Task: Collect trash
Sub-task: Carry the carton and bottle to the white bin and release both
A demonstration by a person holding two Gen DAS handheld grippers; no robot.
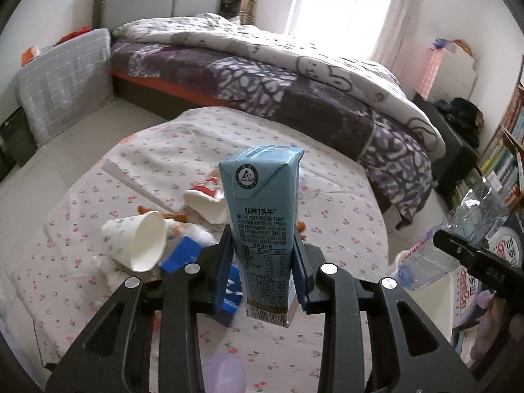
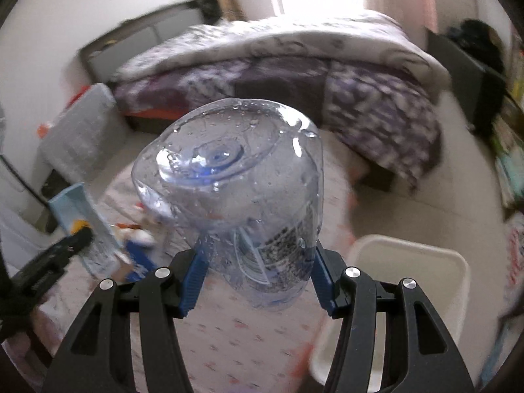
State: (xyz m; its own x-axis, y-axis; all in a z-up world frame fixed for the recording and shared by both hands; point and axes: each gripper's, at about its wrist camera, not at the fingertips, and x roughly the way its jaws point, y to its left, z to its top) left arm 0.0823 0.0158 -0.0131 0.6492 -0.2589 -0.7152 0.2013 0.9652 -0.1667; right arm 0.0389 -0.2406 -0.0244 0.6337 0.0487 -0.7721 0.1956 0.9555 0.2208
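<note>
Currently the milk carton (image 1: 262,226), a pale blue aseptic pack, stands upright in the left claw (image 1: 264,268), whose blue pads pinch its lower half from both sides, clear of the surface (image 1: 344,216). The clear plastic water bottle (image 2: 235,196) is pinched in the right claw (image 2: 258,281) around its labelled midsection, base pointing away from the camera, droplets visible inside. Both items are held off the floral-cloth surface.

Remaining trash lies on that surface behind the carton: a paper cup (image 1: 137,242) on its side, a second crumpled cup (image 1: 206,203) just beyond it, a blue box (image 1: 186,255) partly hidden beneath the left claw, plus small orange scraps.

A white bin (image 2: 409,291) sits just beside the surface on the right-hand side, below the right claw. Judged stage: both items are in carry, release into the bin is not yet done.

Risks noted:
- The bottle is thin-walled and wet; the pads bear on a curved, yielding wall, so it could slip or rotate if swung quickly.
- The carton is gripped low, leaving a tall unsupported top; a tilt could lever it out of the pads.
- Both claws converge on one bin opening; collision between them is plausible, and an early release would miss the rim.
- Residual water could spill if the cap, not clearly visible, is absent.
</note>
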